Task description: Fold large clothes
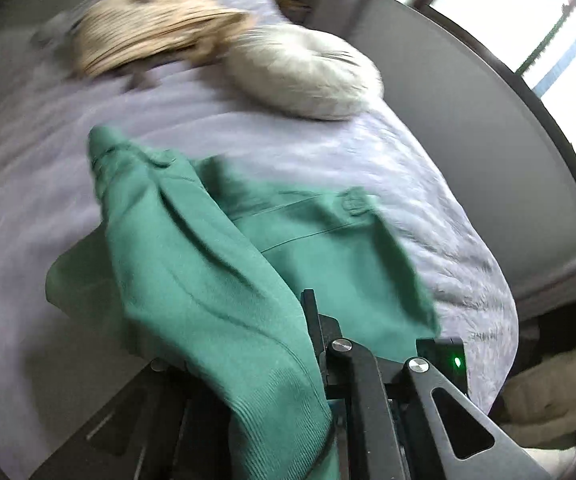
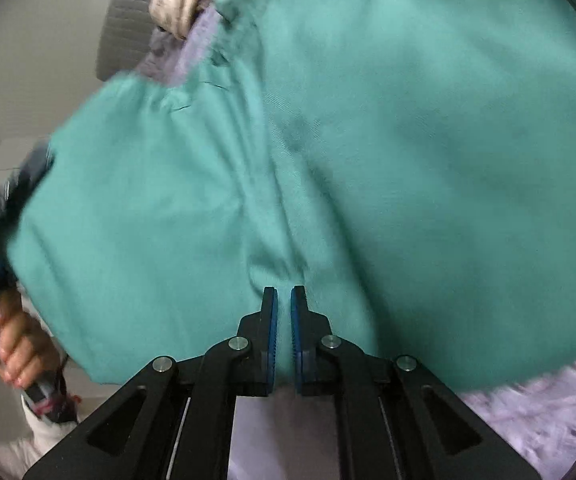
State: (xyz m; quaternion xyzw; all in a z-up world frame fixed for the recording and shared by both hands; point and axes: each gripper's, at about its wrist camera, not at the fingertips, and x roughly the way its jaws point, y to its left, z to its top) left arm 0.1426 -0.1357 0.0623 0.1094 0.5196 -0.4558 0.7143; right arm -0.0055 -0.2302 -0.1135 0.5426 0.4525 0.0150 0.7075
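Observation:
A large green garment (image 1: 216, 264) lies partly on the lilac bedspread (image 1: 168, 120) and drapes over my left gripper (image 1: 312, 360). The left gripper is shut on the green garment; its left finger is hidden under the cloth, and only the right finger (image 1: 312, 320) shows. In the right wrist view the green garment (image 2: 368, 140) fills most of the frame. My right gripper (image 2: 284, 300) is shut on a fold of the green garment, its blue pads (image 2: 274, 320) a narrow gap apart with cloth between. The person's other hand (image 2: 16, 344) holds the left gripper at the far left.
A round white cushion (image 1: 308, 76) and a beige striped cloth (image 1: 148, 28) lie at the far end of the bed. A window (image 1: 528, 32) is at the right. Cream fabric (image 1: 548, 392) lies beside the bed. A grey headboard (image 2: 132, 12) shows top left.

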